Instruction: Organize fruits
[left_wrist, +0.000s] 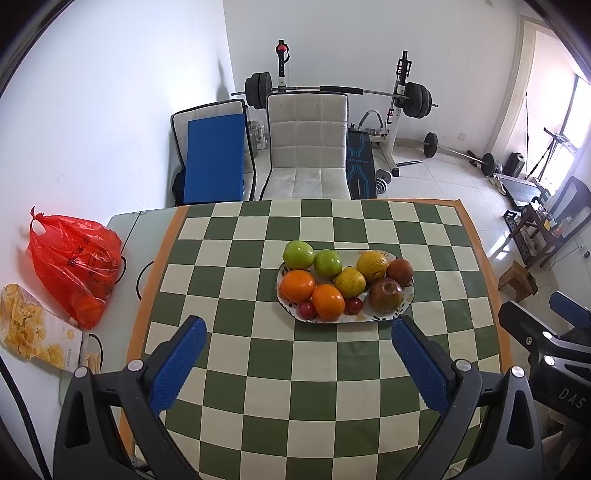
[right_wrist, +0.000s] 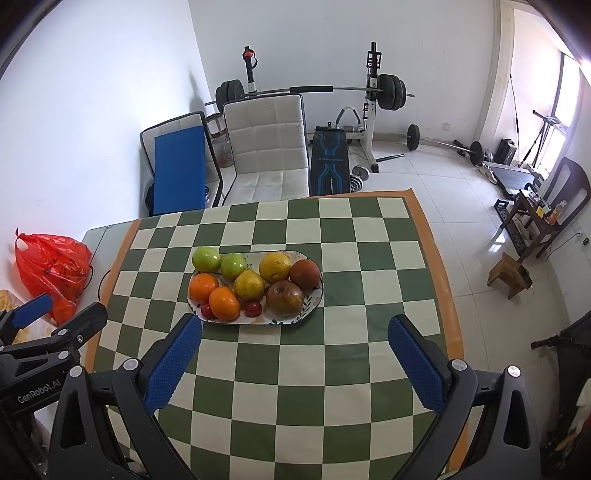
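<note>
An oval white plate (left_wrist: 384, 314) (right_wrist: 312, 302) sits mid-table on the green checked cloth. It holds two green apples (left_wrist: 298, 254) (right_wrist: 206, 258), two oranges (left_wrist: 297, 284) (right_wrist: 224, 303), a yellow pear (left_wrist: 350, 282) (right_wrist: 249, 284), a yellow citrus (left_wrist: 372, 265) (right_wrist: 274, 266), two brownish-red fruits (left_wrist: 385, 294) (right_wrist: 284, 298) and small red fruits (left_wrist: 307, 309) (right_wrist: 253, 308). My left gripper (left_wrist: 298, 332) is open and empty, above the cloth in front of the plate. My right gripper (right_wrist: 294, 330) is open and empty, just short of the plate's near edge.
A red plastic bag (left_wrist: 74, 264) (right_wrist: 51, 267) and a snack packet (left_wrist: 33, 328) lie at the table's left edge. A white chair (left_wrist: 306, 147) (right_wrist: 266, 144) stands behind the table. Gym equipment fills the room behind. The right gripper's body (left_wrist: 546, 354) shows at right in the left wrist view.
</note>
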